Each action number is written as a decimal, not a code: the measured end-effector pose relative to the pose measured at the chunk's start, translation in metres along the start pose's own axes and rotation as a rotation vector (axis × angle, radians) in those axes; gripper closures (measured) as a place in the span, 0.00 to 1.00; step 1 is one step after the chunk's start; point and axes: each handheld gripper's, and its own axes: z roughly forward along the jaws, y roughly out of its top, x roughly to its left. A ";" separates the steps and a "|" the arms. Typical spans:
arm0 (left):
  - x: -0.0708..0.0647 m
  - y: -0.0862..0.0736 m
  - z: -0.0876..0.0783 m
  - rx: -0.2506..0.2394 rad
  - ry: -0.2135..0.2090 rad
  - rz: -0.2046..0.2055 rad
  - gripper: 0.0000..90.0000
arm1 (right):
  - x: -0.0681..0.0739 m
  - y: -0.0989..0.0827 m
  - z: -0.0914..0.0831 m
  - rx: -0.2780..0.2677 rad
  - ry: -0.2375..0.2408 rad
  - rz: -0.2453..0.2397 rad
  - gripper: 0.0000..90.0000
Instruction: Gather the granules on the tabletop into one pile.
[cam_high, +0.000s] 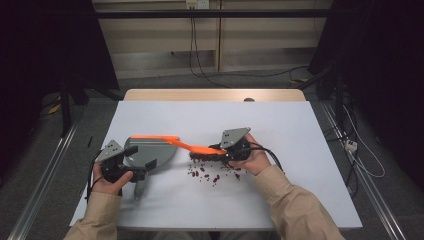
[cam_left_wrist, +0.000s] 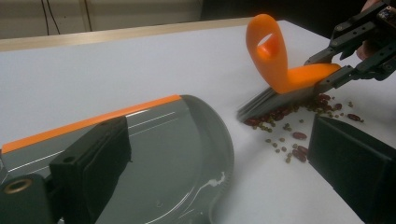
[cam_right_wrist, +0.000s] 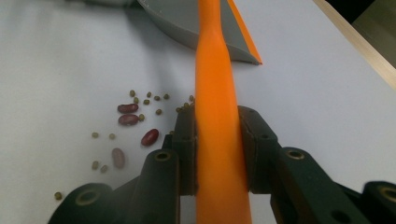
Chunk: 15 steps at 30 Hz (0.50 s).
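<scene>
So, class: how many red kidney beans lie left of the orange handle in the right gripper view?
4: two side by side, one lower right, one paler, lowest. More may hide behind the jaws.

Brush bristles (cam_left_wrist: 266, 100): blurring in the left gripper view; single strands are not telling apart.
Brush handle (cam_right_wrist: 219, 140): running off the bottom and top edges of the right gripper view, between the two jaws pressing its sides; the bristles are lying hidden beneath it.
Dustpan (cam_left_wrist: 177, 154): being cut off by the bottom edge of the left gripper view; its handle is lying hidden behind the near jaw.
Left gripper (cam_high: 131, 172): how far its jaws are closing on the dustpan's handle is not showing clearly.
Beans (cam_high: 210, 175): appearing as tiny dark specks in the high view; kinds are too small to tell there.
Small green beans (cam_right_wrist: 148, 99): some are hiding behind the left finger (cam_right_wrist: 184, 140).
</scene>
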 end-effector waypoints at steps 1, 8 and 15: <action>0.000 0.000 0.000 0.001 0.000 0.001 0.07 | 0.001 0.000 -0.001 0.001 0.001 0.001 0.79; 0.000 0.000 0.000 0.001 0.001 0.001 0.07 | 0.005 0.001 -0.003 0.004 0.007 0.007 0.79; -0.001 0.000 0.001 0.003 -0.002 0.005 0.07 | 0.005 -0.001 -0.007 -0.015 -0.029 0.031 0.79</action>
